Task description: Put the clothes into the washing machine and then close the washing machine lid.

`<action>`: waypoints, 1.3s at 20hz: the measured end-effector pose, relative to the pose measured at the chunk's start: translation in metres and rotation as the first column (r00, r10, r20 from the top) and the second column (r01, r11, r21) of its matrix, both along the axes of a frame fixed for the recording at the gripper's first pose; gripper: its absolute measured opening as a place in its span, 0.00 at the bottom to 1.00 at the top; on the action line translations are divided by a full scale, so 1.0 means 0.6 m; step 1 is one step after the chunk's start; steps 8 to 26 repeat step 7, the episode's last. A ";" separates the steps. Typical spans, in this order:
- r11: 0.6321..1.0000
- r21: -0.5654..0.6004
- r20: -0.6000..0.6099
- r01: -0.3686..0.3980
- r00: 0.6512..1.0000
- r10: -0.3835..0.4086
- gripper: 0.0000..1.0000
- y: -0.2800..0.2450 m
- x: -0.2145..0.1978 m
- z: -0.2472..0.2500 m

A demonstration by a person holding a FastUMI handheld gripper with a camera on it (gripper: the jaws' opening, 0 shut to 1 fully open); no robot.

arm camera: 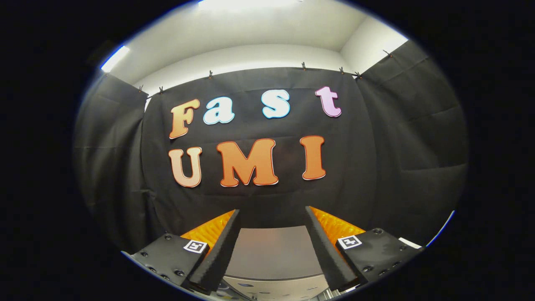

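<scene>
- Washer (271,255): a flat grey top is seen low between the claw's two fingers, with a paler front strip bearing small marks just below it. The top appears to lie flat and shut, though no seam or hinge can be made out, so this is offered as a reading only.
- Clothes: no garment can be located on the washer top or between the fingers. Whether they sit inside the drum or lie elsewhere cannot be told.
- Claw (271,215): held wide open, fingers spread well apart, nothing gripped and nothing touched. It is held level, aimed over the washer at the booth wall.
- Stage: the scene would fit two readings alike, a shut washer with clothes waiting to be loaded, or a shut washer with clothes already inside. No single move is settled by it.
- Handling notes, as judgement: the claw would need to be tilted down before any work, since the washer lies low beneath the fingers. A lid would best be met at its front edge, squarely, with the fingers kept parted. Soft cloth would best be pinched at a bunched fold, so that no trailing end is caught under the lid.
- Wall (401,146): black cloth, hung behind the washer, well beyond the fingers.
</scene>
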State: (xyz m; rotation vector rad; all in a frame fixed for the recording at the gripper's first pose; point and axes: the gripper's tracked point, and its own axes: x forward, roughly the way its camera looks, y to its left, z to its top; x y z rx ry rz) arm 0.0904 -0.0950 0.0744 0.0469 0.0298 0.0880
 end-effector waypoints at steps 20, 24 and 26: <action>1.000 -0.013 0.004 -0.010 1.000 0.010 0.98 -0.001 -0.010 0.008; 1.000 -0.013 0.004 -0.010 1.000 0.010 0.98 -0.001 -0.010 0.008; 1.000 -0.013 0.004 -0.010 1.000 0.010 0.98 -0.001 -0.010 0.008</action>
